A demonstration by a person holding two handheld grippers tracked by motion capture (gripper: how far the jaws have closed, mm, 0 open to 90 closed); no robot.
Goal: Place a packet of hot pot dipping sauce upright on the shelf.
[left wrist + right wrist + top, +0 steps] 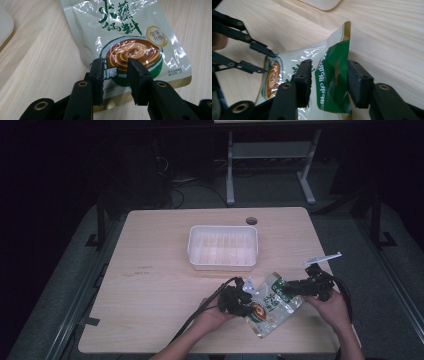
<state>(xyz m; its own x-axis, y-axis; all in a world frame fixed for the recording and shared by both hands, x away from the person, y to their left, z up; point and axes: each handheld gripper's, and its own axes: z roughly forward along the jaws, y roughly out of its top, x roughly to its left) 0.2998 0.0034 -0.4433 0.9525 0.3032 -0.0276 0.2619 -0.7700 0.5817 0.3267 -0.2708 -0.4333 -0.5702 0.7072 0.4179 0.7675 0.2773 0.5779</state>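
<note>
Sauce pouch (pixel 270 302) lies on the worktop (pixel 160 285) just in front of the white tray (pixel 223 247), not yet lifted. My left hand-held gripper (pixel 115 75) straddles its bottom edge, jaws apart; my right hand-held gripper (pixel 328 80) brackets its raised green top, also unclenched. Gripping and moving remain, I judge.

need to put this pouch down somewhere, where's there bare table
The left half of the table, from the white tray out to the left edge, is bare wood. So is the strip right of the tray. The front right is crowded: pouch, left gripper, right gripper.
</note>
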